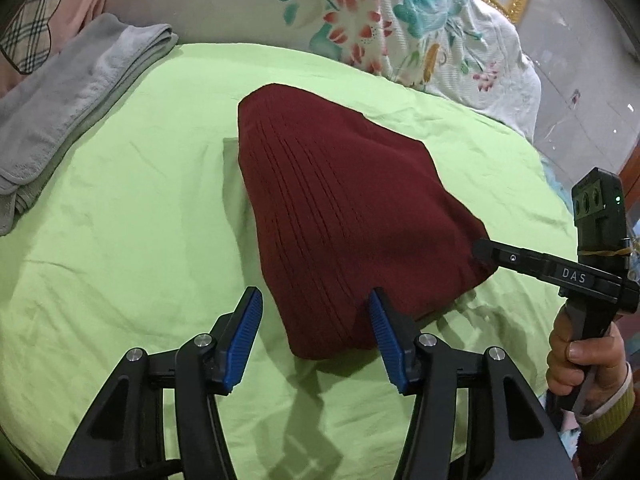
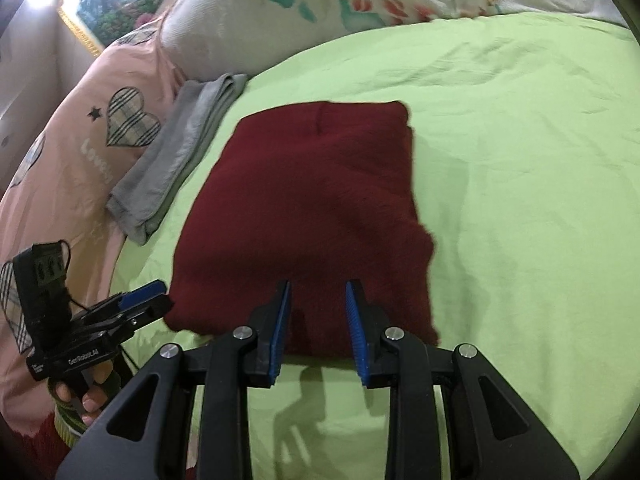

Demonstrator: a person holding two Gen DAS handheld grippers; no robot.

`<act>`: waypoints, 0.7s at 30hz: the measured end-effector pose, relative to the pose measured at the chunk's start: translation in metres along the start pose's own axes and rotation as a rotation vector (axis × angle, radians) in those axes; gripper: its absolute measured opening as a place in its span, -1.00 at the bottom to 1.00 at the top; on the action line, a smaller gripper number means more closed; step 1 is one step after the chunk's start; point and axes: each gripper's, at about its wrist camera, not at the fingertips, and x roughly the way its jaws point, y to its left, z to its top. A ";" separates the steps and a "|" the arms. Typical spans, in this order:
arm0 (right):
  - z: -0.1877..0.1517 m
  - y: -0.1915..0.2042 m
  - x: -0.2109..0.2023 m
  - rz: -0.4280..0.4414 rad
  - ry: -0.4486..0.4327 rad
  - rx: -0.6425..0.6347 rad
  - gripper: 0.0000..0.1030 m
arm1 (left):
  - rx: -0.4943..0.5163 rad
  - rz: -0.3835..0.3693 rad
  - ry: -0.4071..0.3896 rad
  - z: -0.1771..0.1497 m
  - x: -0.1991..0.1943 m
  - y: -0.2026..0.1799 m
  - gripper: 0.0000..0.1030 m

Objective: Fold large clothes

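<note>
A dark red knitted garment (image 1: 340,200) (image 2: 312,200) lies folded into a thick pad on the green bed sheet (image 1: 140,220) (image 2: 520,200). My left gripper (image 1: 314,292) (image 2: 156,300) hovers at its near left corner with the jaws wide apart. The corner lies under the gap and neither pad touches it. My right gripper (image 2: 318,282) (image 1: 480,248) straddles the near right edge, its blue pads (image 2: 282,320) narrowly set with red fabric between them. The knit puckers toward its tip in the left wrist view.
A folded grey towel (image 1: 60,112) (image 2: 180,152) lies left of the garment. Behind it sits a pink pillow with plaid hearts (image 2: 80,140). A floral quilt (image 1: 400,20) (image 2: 280,0) is bunched along the far side. A person's hands (image 1: 576,356) (image 2: 88,396) hold both grippers.
</note>
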 end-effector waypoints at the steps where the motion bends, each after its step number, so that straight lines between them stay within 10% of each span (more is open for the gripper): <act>1: -0.001 0.001 0.004 -0.014 0.009 -0.008 -0.43 | 0.009 0.010 0.009 0.000 0.003 -0.002 0.08; 21: -0.009 -0.017 0.025 -0.074 0.061 0.044 -0.43 | 0.069 0.126 0.080 -0.004 0.034 -0.006 0.38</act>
